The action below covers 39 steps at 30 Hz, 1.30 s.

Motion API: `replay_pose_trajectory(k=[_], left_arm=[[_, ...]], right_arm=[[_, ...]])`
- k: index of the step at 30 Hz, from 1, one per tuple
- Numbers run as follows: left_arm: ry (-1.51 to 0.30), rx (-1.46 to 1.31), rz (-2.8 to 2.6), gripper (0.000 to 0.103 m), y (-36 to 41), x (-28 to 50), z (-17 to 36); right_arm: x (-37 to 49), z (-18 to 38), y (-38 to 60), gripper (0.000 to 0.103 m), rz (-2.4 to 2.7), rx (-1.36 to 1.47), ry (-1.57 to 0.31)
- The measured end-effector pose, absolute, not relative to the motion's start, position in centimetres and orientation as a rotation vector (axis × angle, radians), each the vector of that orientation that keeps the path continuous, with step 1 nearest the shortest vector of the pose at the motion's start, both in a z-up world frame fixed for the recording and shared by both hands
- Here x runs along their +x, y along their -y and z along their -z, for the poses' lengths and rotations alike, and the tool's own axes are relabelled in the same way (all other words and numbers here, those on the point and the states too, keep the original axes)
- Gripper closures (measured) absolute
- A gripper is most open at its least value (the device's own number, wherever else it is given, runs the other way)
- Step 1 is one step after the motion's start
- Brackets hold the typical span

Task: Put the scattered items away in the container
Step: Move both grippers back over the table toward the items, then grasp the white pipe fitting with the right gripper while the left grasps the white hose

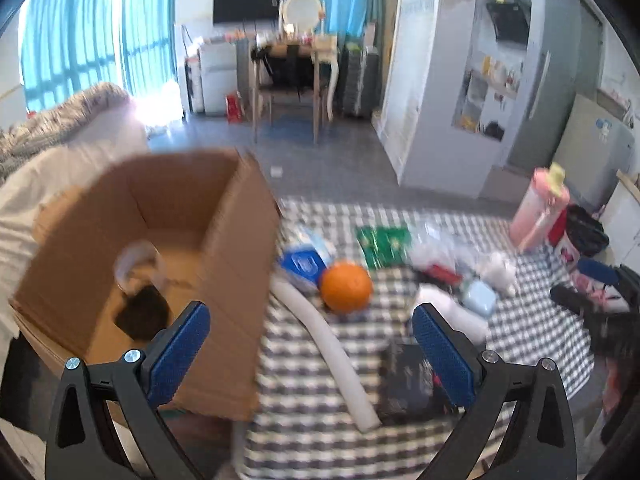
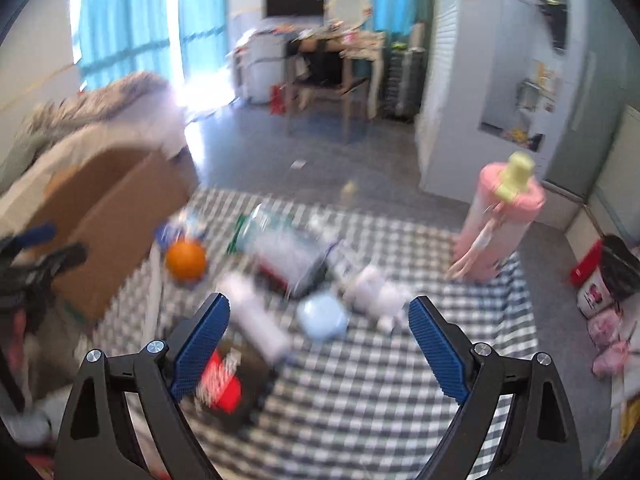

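Both grippers spread wide, holding nothing; frames blurred.
Left gripper (image 1: 311, 320) and right gripper (image 2: 319, 312) above the checkered cloth (image 1: 532, 320); cardboard box (image 1: 240, 264) at its left edge, contents indistinct; orange (image 1: 346, 287) beside it.

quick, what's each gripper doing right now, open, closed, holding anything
Left gripper: open, holding nothing.
Right gripper: open, holding nothing.

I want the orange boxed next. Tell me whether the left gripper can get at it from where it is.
Probably yes. The left gripper is open and empty, and the orange lies uncovered on the checked cloth ahead of it. A white tube and a blue packet lie close beside the orange, so the fingers may nudge them.
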<state>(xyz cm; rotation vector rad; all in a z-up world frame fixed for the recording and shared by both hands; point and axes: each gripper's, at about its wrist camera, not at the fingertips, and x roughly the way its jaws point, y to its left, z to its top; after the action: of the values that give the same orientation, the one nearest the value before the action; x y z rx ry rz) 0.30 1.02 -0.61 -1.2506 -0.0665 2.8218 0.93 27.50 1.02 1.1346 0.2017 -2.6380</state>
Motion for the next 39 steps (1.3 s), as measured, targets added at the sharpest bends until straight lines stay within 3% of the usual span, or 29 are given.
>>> replay_pose_trajectory(k=[8,15,30,33,34,35,39], left_arm=[[0.065,-1.387,-2.773,0.0,-3.3,-1.1,4.5],[0.04,-1.411,-2.739,0.0,-4.4,-2.5,6.4],[0.028,-1.538,-2.704,0.002,-2.4,-4.9,9.9],[0.01,-1.546,-2.683,0.003,-2.4,-4.9,10.0],[0.017,-1.542,-2.677,0.003,-2.3,-4.9,10.0],[0.016,-1.537,-2.677,0.003,-2.2,-4.8,9.9],[0.017,-1.542,-2.666,0.007,-2.2,-5.0,10.2]], right_arm=[[3.3,5.0,-25.4,0.012,2.383,1.16,-0.299],[0.2,4.9,-25.6,0.012,2.429,1.111,-0.239],[-5.9,9.6,-21.0,0.015,2.267,1.227,-0.431],[-6.3,10.4,-20.6,0.031,2.245,1.248,-0.483],[-6.5,10.8,-20.4,0.047,2.227,1.268,-0.497],[-6.6,11.1,-20.3,0.055,2.204,1.289,-0.5],[-6.6,11.0,-20.4,0.061,2.21,1.281,-0.491]])
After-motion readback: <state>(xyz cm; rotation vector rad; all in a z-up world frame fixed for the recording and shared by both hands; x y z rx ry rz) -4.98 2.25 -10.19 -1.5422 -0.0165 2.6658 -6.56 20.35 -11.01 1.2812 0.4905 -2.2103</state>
